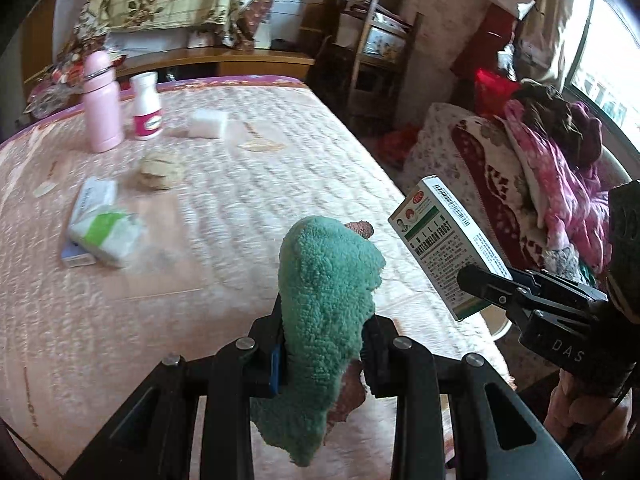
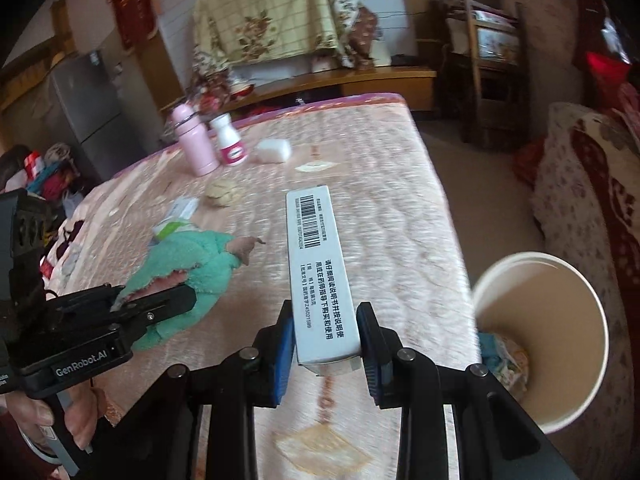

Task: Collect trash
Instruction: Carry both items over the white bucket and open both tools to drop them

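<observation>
While our left hand-held gripper (image 1: pixel 324 344) pinches a green fuzzy cloth (image 1: pixel 324 292) above the bed (image 1: pixel 240 200), our right hand-held gripper (image 2: pixel 326 344) clamps a medicine box (image 2: pixel 320 276). Just beside the bed edge stands a white paper bin (image 2: pixel 552 344). Farther away we see a pink bottle (image 1: pixel 100 102).

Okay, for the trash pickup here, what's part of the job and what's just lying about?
In the job:
green sock in left hand-held gripper
medicine box in right hand-held gripper
paper bin

Lying about:
pink flask
white bottle
tissue pack
</observation>
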`<action>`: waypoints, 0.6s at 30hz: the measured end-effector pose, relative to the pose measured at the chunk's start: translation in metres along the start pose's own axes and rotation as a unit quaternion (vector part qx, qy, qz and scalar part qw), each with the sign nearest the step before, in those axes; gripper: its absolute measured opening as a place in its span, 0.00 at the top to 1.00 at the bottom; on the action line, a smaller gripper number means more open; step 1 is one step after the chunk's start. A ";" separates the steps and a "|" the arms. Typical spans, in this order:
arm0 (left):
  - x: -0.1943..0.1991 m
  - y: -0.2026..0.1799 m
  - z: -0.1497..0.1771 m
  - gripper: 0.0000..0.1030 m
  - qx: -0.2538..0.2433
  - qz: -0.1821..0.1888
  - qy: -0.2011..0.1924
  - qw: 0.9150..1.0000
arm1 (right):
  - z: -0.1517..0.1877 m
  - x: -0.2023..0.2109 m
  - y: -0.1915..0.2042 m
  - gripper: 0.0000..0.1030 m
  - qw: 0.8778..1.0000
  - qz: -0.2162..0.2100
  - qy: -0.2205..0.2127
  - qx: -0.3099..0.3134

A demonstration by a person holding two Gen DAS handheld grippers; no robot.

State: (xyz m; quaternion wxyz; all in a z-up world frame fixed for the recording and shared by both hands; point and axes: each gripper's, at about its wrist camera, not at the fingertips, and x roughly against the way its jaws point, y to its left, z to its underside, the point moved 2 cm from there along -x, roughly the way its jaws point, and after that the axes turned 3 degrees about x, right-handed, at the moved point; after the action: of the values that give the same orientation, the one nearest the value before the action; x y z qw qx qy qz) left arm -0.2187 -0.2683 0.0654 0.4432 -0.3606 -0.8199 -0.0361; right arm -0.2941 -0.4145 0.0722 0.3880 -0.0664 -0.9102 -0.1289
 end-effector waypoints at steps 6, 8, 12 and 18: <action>-0.017 -0.033 -0.001 0.69 -0.024 0.013 0.010 1.000 | 0.008 0.019 -0.037 0.68 0.999 0.035 -0.013 -0.024; -0.021 -0.043 -0.002 0.69 -0.028 0.019 0.013 0.999 | 0.012 0.023 -0.047 0.68 0.998 0.045 -0.015 -0.031; -0.030 -0.063 -0.004 0.69 -0.042 0.026 0.017 0.999 | 0.019 0.033 -0.074 0.68 0.996 0.071 -0.019 -0.050; -0.044 -0.091 -0.009 0.69 -0.060 0.039 0.027 0.997 | 0.029 0.041 -0.110 0.68 0.992 0.097 -0.023 -0.080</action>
State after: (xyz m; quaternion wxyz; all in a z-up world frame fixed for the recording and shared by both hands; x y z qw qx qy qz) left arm -0.2537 -0.3633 0.0610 0.4438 -0.4174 -0.7891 -0.0780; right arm -0.3665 -0.5103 0.0620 0.3713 -0.1885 -0.8947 -0.1614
